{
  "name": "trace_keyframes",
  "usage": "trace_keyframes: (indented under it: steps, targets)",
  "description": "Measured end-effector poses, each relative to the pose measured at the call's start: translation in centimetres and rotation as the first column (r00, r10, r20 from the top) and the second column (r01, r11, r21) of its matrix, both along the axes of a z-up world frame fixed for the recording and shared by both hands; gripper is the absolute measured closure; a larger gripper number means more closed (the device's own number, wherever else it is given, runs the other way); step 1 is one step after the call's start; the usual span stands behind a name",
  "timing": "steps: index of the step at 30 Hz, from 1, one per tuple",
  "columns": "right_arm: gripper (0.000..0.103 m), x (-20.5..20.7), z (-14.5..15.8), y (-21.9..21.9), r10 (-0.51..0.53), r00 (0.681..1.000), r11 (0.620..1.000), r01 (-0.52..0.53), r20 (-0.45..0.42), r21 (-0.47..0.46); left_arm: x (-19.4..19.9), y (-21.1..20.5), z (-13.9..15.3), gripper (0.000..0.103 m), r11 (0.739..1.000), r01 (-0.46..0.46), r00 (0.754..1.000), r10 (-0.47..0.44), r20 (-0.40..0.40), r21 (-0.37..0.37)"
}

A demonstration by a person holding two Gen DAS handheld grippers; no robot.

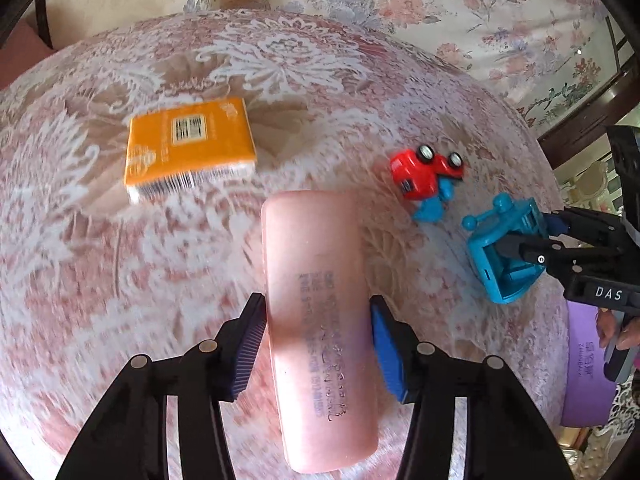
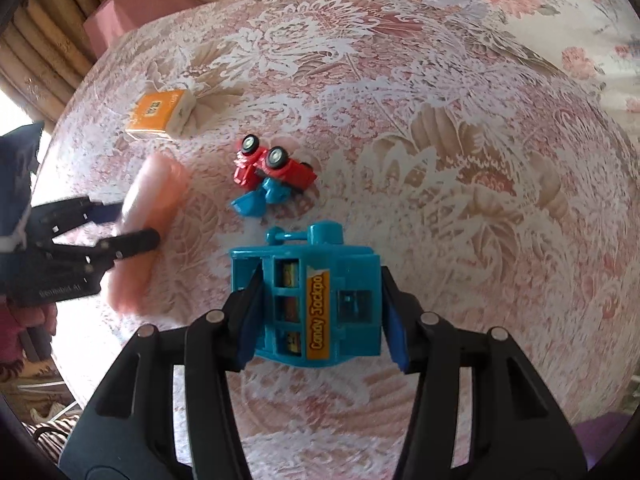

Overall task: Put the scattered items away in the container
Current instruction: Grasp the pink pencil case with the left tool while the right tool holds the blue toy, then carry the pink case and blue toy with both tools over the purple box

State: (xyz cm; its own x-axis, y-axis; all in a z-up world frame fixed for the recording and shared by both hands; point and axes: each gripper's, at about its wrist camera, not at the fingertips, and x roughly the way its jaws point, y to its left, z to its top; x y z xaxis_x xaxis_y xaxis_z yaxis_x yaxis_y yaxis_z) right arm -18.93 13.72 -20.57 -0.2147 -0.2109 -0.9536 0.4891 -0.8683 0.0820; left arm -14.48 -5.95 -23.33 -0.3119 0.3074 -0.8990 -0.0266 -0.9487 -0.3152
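Two grippers loaded: left gripper (image 1: 318,346) clamps pink case (image 1: 320,320), right gripper (image 2: 320,316) clamps blue toy machine (image 2: 316,300), both above the lace-covered table (image 2: 460,160). Red toy car (image 2: 276,170) overturned between; orange packet (image 1: 190,148) farther off.

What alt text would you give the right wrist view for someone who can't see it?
The right gripper is shut on a blue toy slot machine over a lace-covered table. Beyond it lies an overturned red and blue toy car and an orange packet; at left, the left gripper holds a pink case.
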Motion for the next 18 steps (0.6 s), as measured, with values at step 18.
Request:
trace_keyframes:
  steps: [18]
  targets:
    - [0.049, 7.5, 2.4, 2.6, -0.088, 0.996, 0.993, 0.089, 0.019, -0.076, 4.9, 4.9, 1.6, 0.052, 0.994, 0.104, 0.994, -0.104, 0.025, 0.023]
